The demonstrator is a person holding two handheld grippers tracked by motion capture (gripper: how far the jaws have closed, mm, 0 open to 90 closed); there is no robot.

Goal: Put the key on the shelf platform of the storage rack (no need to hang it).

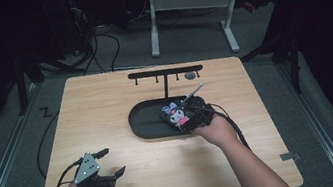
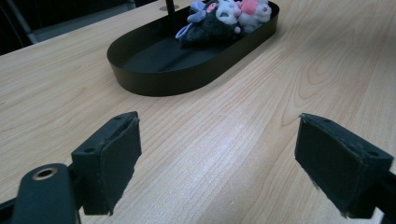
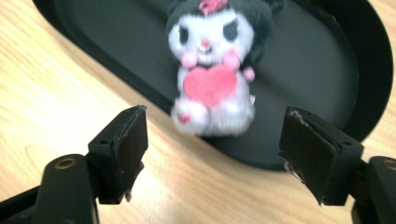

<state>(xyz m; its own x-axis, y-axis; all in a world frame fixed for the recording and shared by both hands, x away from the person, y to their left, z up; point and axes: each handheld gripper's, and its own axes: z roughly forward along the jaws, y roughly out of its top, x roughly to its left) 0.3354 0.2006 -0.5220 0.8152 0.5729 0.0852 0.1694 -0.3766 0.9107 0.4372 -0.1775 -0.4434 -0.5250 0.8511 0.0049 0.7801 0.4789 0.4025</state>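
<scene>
Right gripper (image 3: pixel 212 154) stands with jaws apart and empty, the plush (image 3: pixel 212 70) just ahead of them, lying at the near end of the tray (image 3: pixel 93 42) and overlapping its rim. If the jaws close this far back they likely catch only a foot or the rim, and the plush slips out. Left gripper (image 2: pixel 217 163) rests spread and empty on the table (image 2: pixel 261 93), well apart from it.

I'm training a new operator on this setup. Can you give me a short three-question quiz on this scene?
1. True or false: the plush toy lies in the black tray.
2. Which gripper is nearer the toy: A) left gripper B) right gripper?
3. What does the toy hold on its front?

Key:
1. True
2. B
3. A pink heart
</scene>
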